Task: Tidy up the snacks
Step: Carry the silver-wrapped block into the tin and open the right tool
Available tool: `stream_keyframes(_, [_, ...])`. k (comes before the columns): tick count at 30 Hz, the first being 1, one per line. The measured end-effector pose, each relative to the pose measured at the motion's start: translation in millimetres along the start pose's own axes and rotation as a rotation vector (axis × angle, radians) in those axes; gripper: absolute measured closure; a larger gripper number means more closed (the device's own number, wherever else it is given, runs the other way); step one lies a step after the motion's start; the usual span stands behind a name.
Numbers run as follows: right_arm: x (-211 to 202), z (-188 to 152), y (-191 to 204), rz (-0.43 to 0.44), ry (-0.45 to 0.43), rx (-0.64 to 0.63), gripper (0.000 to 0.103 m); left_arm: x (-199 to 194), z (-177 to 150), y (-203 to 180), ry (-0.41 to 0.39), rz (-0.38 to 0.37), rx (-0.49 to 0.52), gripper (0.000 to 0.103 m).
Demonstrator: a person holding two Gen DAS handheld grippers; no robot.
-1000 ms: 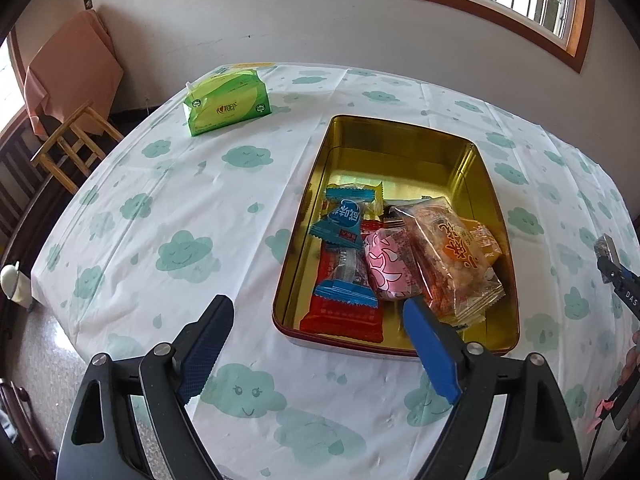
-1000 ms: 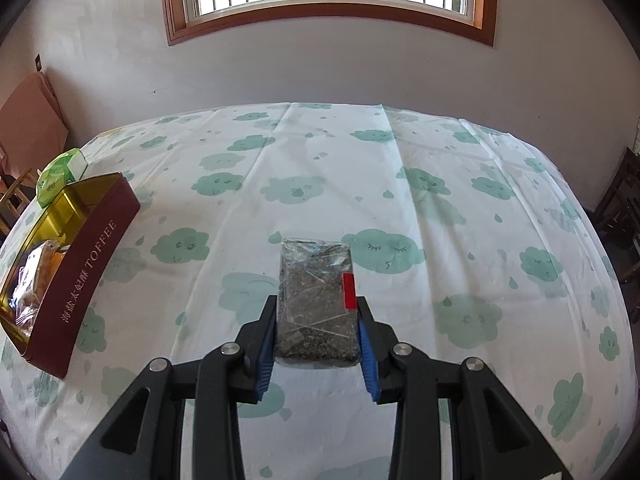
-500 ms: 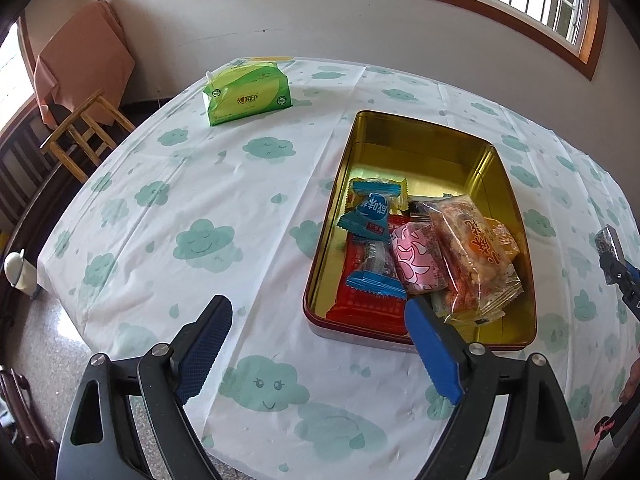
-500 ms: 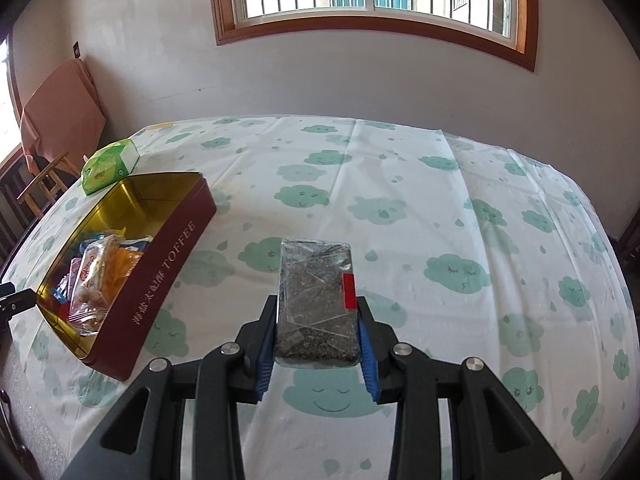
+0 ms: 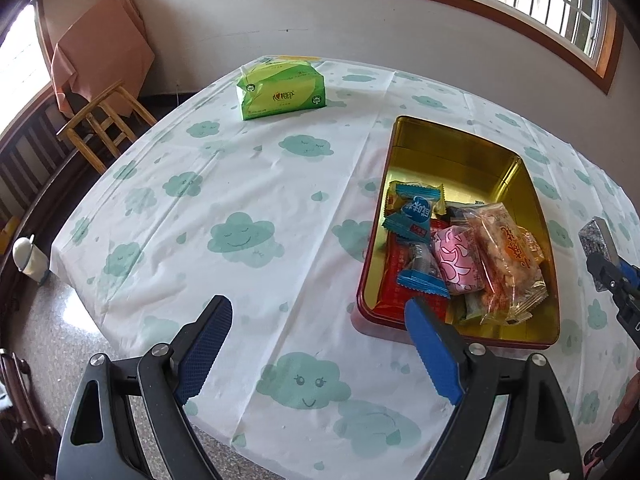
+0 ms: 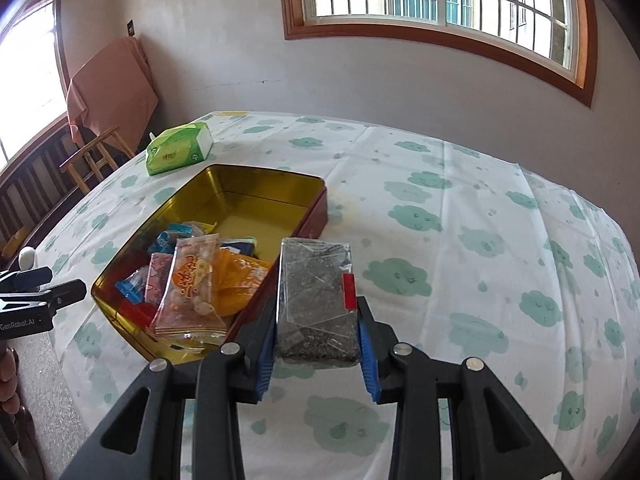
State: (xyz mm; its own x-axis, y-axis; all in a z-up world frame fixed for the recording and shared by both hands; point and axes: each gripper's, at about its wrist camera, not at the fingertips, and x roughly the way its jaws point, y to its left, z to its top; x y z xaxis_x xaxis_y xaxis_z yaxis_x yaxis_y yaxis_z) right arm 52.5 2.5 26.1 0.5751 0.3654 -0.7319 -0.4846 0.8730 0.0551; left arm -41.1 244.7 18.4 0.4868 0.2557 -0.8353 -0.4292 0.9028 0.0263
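Carrying the dark snack bar (image 6: pixel 316 300) pinched flat in your right gripper (image 6: pixel 318 344), aim for the bare gold floor at the tin's (image 6: pixel 280 178) twelve o'clock end, clearing the red rim. Your left gripper (image 5: pixel 320 344) hangs spread, empty.

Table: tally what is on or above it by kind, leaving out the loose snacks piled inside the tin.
red rectangular metal tin with a gold inside: 1
green plastic tissue pack: 1
dark speckled snack packet in clear wrap, clamped in the right gripper: 1
Total: 3
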Motion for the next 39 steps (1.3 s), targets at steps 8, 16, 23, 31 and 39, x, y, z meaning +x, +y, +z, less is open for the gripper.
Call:
stream_keyframes(8, [10.6,9.9,32.0,0.036,0.007,-0.049,0.067,1.2,-0.2,15.8,0.003,0.014,-0.029,0.017])
stream_keyframes(16, [31.4,22.8,51.2,0.023,0.022,-0.091,0.067,2.7,-0.7,26.3,0.005,0.020,-0.045,0.017])
stream_keyframes(23, [49.9,24.4,58.4,0.008,0.060,-0.105,0.067,6.1,-1.4,36.8,0.014,0.023,-0.063,0.017])
stream_keyframes(31, [57.8,22.4,73.0,0.027,0.088,-0.110,0.067,7.2,-1.5,40.1,0.017,0.024,-0.066,0.017])
stream_keyframes(39, [61.0,17.4,86.7,0.082,0.103,-0.081,0.067,7.2,-0.9,38.1,0.021,0.022,-0.055,0.017])
